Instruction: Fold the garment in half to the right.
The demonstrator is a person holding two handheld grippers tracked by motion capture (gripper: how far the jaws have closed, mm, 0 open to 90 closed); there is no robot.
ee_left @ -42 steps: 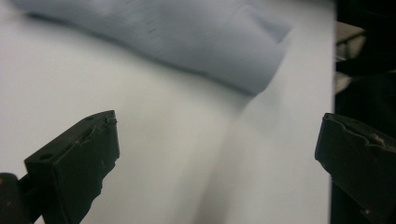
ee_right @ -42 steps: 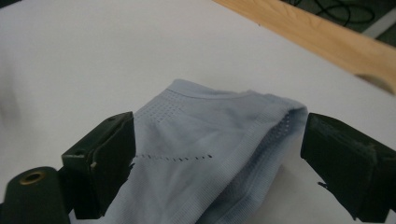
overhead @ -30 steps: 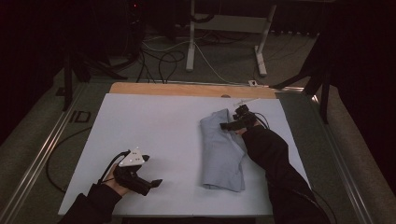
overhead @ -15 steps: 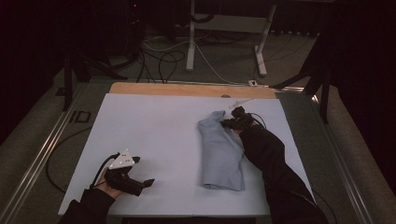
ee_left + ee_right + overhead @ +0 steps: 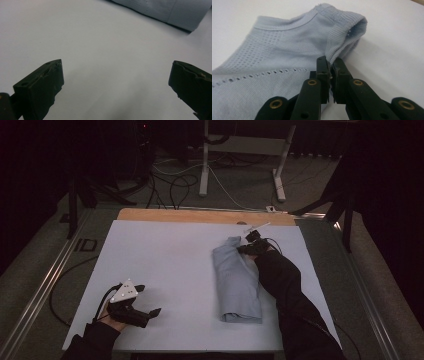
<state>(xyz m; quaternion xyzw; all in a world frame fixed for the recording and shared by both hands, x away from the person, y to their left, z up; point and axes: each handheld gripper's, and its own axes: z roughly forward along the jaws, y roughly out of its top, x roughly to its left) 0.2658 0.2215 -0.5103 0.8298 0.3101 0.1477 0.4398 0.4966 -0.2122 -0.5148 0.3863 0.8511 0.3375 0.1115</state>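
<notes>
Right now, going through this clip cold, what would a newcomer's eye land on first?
First the pale blue folded garment lying right of centre on the white table. At its far end the right gripper has just closed, jaws pinching the ribbed fabric edge. The left gripper rests near the table's front left corner, jaws wide apart over bare surface.

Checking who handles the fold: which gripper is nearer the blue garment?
Right. The right gripper has shut its jaws on the blue garment; the left gripper sits apart, open.
</notes>
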